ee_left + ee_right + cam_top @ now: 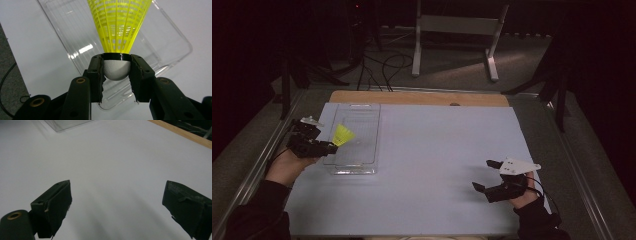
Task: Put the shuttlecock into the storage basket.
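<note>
Left fingers (117, 75) pinching shuttlecock (118, 27) by its rounded cork, hovering over clear box (172, 37); right fingers (117, 207) idling wide apart, holding nothing. Cork being slick, it may be slipping, dropping outside onto table (437, 150)

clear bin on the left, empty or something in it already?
Looks empty. The clear bin shows only bare floor in the high and left gripper views; the yellow shuttlecock is above it, clamped in the left gripper.
</note>
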Demonstrator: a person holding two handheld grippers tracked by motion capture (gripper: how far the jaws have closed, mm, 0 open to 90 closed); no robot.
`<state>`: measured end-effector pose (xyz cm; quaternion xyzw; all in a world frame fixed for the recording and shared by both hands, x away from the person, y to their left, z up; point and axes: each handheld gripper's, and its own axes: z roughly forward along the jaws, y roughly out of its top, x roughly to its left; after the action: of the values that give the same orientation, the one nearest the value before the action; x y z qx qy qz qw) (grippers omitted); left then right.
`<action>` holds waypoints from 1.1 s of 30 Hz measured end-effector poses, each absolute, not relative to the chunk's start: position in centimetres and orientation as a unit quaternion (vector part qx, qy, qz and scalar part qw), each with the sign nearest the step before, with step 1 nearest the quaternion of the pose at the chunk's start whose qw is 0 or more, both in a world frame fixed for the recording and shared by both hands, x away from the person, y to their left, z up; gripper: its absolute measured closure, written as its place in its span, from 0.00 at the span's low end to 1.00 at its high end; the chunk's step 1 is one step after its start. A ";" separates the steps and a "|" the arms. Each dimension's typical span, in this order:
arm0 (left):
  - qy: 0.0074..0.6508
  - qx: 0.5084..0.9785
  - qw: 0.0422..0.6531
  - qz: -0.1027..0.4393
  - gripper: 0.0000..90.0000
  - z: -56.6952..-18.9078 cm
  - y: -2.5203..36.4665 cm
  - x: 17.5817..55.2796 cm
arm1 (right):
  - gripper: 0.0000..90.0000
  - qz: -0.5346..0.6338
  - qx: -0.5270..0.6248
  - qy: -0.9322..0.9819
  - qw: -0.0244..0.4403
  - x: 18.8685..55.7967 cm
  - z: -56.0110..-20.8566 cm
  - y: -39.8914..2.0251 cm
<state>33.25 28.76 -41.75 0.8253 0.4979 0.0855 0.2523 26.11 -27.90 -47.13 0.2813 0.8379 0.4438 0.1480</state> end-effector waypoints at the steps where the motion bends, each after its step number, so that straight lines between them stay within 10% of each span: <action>1: 0.498 0.826 0.250 0.089 0.73 -41.9 28.8 33.3 | 0.10 0.445 0.281 0.838 0.146 26.1 -47.1 -27.9; 33: 0.510 0.830 0.222 0.040 0.71 -45.2 28.5 34.3 | 0.10 0.443 0.278 0.841 0.135 26.2 -47.6 -27.9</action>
<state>34.31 28.54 -45.21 0.8302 0.5096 0.0403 0.2223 26.20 -27.91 -47.57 0.2784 0.8413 0.4431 0.1354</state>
